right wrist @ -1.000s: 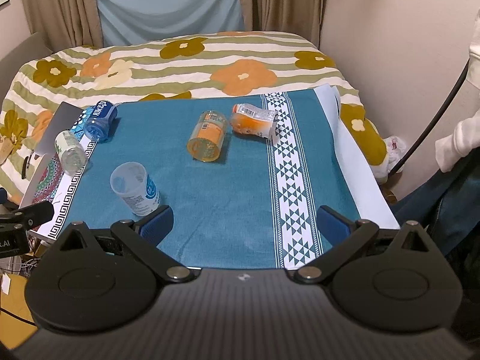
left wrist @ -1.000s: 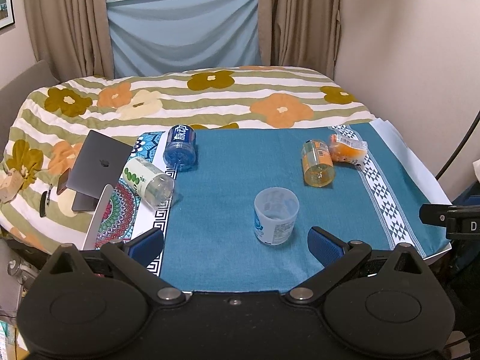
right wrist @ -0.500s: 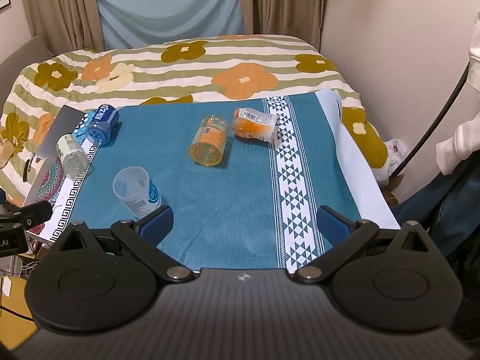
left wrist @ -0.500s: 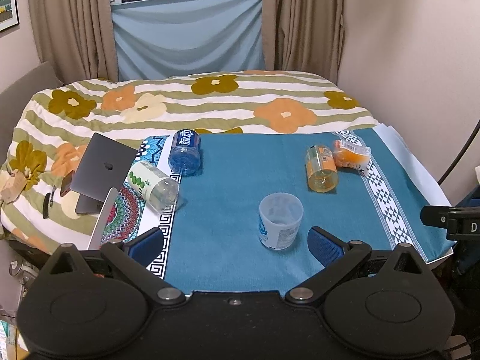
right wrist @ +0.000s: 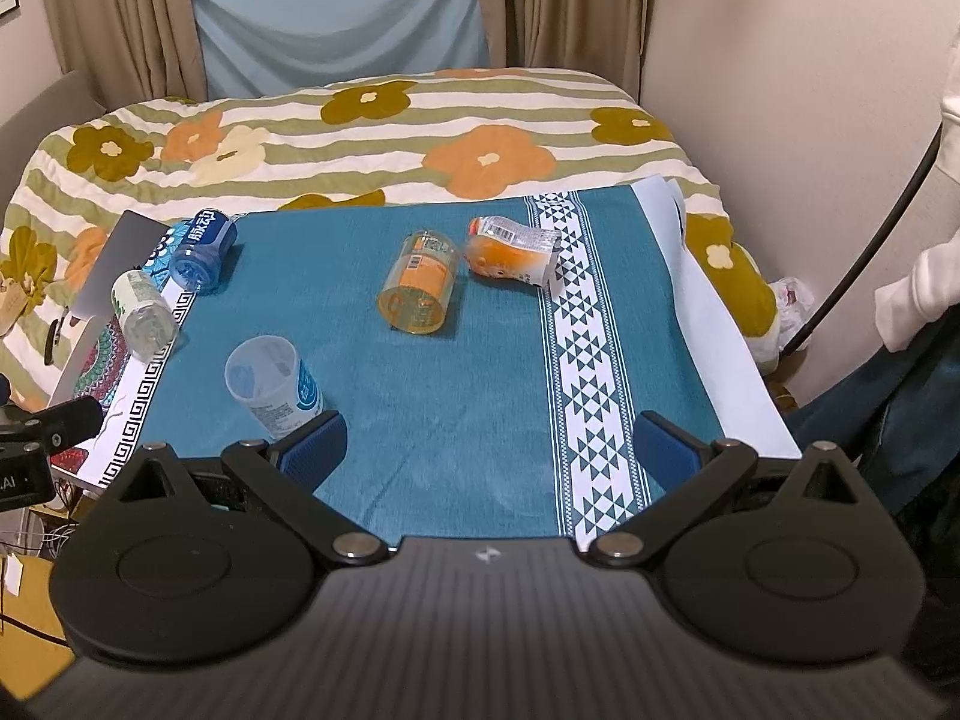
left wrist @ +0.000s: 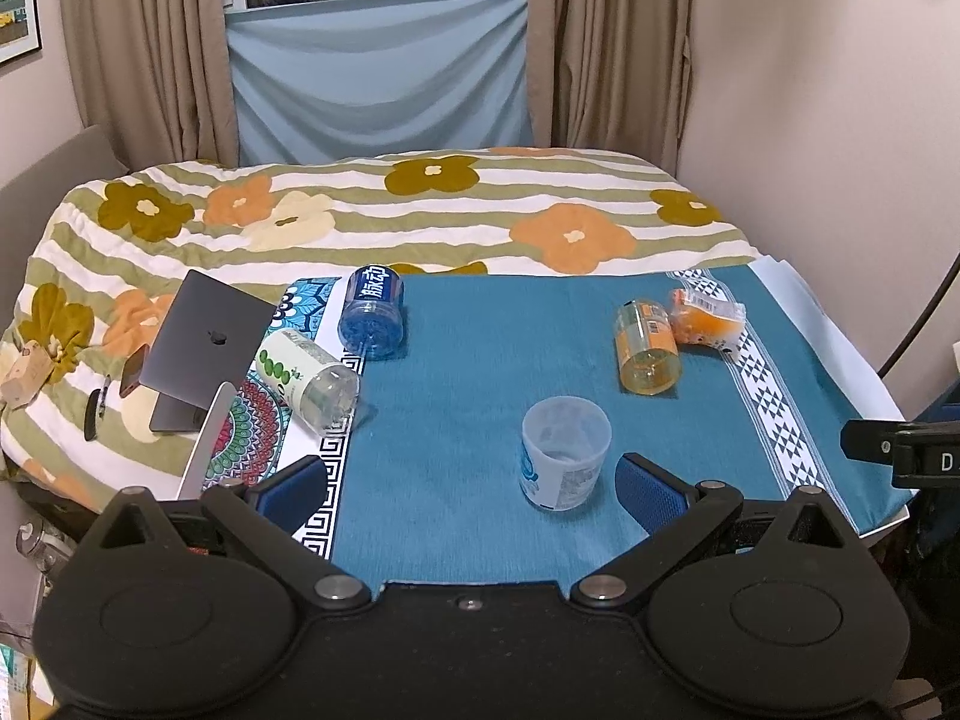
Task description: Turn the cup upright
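Note:
A clear plastic cup with a blue and white label [left wrist: 563, 453] stands upright, mouth up, on the teal cloth [left wrist: 492, 360]. It also shows in the right wrist view [right wrist: 273, 384]. My left gripper [left wrist: 471, 489] is open and empty, just short of the cup, which sits near its right finger. My right gripper [right wrist: 489, 447] is open and empty, with the cup just beyond its left finger. An orange cup [right wrist: 420, 291] lies on its side mid-cloth, also in the left wrist view [left wrist: 648, 348].
A blue bottle [left wrist: 372, 312] and a green-dotted bottle [left wrist: 306, 378] lie on their sides at the left. An orange packet [left wrist: 705, 321] lies by the patterned stripe. A laptop [left wrist: 204, 348] sits off the left edge. A flowered bed lies behind, a wall to the right.
Both grippers have drawn back and risen a little, so the table looks lower and farther. The cup stays upright and nothing on the cloth has moved.

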